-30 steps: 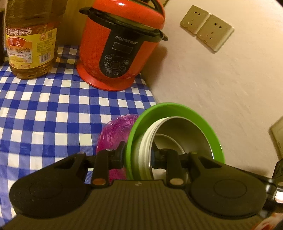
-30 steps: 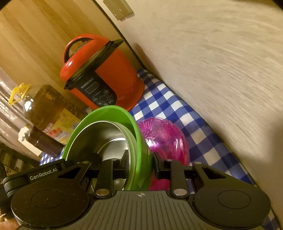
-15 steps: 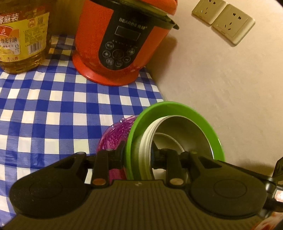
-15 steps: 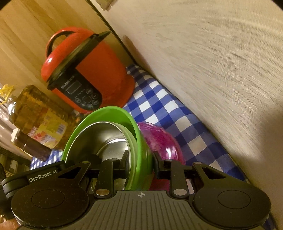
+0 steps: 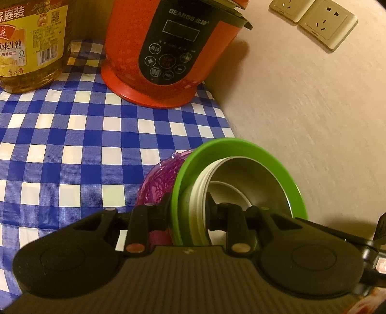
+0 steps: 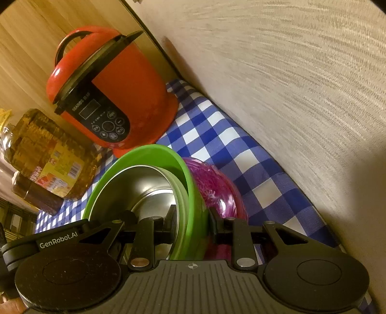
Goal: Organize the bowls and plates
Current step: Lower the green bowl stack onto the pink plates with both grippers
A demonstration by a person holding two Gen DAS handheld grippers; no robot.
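Note:
A green bowl [image 5: 241,145] with a steel bowl [image 5: 253,178] nested in it is held tilted above the blue-checked cloth [image 5: 72,135], close to the wall. My left gripper [image 5: 189,207] is shut on the rims of the two on one side. On the opposite side my right gripper [image 6: 193,217] is shut on the same green bowl [image 6: 154,154] and steel bowl [image 6: 140,188]. A purple patterned bowl [image 5: 159,183] sits under the green one, outside the fingers. The purple bowl [image 6: 214,186] also shows in the right wrist view; I cannot tell how it is held.
A red electric pressure cooker [image 5: 168,48] stands at the back of the cloth by the wall [image 5: 301,108]. A large oil bottle [image 5: 29,43] is left of it, with a dark bottle [image 6: 36,198] beside it. Two wall sockets [image 5: 325,21] are above.
Both grippers have come down and forward with the bowl stack, so the cooker and the cloth look nearer. The grip on the bowls is the same.

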